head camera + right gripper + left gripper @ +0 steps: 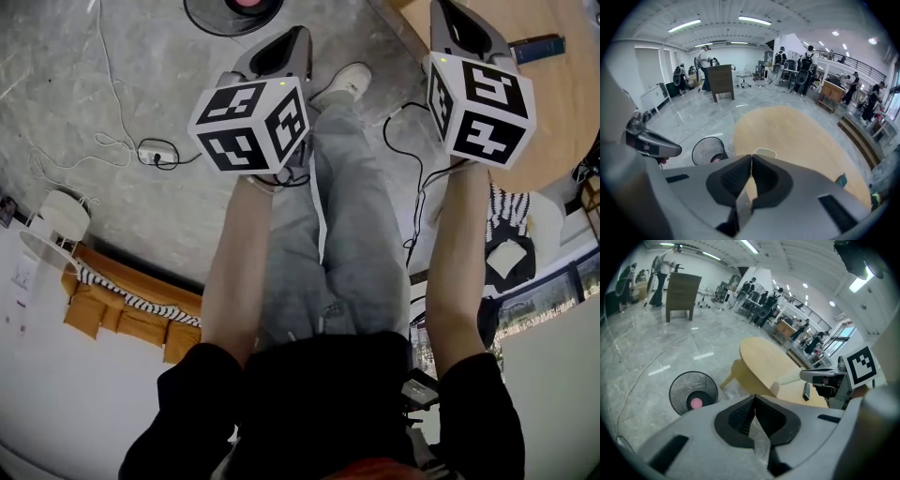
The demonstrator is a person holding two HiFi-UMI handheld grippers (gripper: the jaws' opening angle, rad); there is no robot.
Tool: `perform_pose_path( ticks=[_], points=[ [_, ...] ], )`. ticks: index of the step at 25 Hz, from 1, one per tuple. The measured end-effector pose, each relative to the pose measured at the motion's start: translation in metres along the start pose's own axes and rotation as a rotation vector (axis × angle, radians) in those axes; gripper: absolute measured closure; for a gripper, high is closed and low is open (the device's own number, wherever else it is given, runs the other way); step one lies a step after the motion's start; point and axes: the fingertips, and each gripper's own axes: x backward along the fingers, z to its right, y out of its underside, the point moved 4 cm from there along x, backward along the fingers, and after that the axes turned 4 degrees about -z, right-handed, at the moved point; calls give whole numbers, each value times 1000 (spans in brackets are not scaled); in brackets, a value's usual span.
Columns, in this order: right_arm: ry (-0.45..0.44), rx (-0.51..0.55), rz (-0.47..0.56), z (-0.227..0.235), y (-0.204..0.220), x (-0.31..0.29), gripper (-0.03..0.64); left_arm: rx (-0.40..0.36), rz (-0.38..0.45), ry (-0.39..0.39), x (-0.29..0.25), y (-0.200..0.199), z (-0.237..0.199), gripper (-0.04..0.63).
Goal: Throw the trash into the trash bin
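Note:
A black mesh trash bin [693, 392] stands on the grey floor left of a round wooden table [768, 362], with something pink [696, 403] at its bottom. My left gripper [754, 397] is shut on a crumpled piece of clear plastic [761, 441] and points toward the floor between bin and table. My right gripper [751, 157] is shut, aimed at the table edge [797, 136]; I make out nothing between its pads. From the head view both grippers [291, 37] [448, 11] reach forward side by side, the bin [234, 11] just beyond the left one.
A white cup [764, 152] and a dark flat device [537, 47] lie on the table. Cables and a power strip [155, 155] run across the floor at left. My legs and a shoe [347, 84] are below the grippers. A wooden cabinet [682, 296] and people stand far off.

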Motion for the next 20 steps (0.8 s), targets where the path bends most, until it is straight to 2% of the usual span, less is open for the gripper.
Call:
perform_pose_path(
  ticks=[12, 20],
  points=[
    [-151, 129, -14, -123, -45, -47, 603, 135, 71, -92, 54, -2, -103, 586],
    [-307, 141, -45, -189, -57, -97, 603, 231, 102, -161, 73, 3, -163, 586]
  ],
)
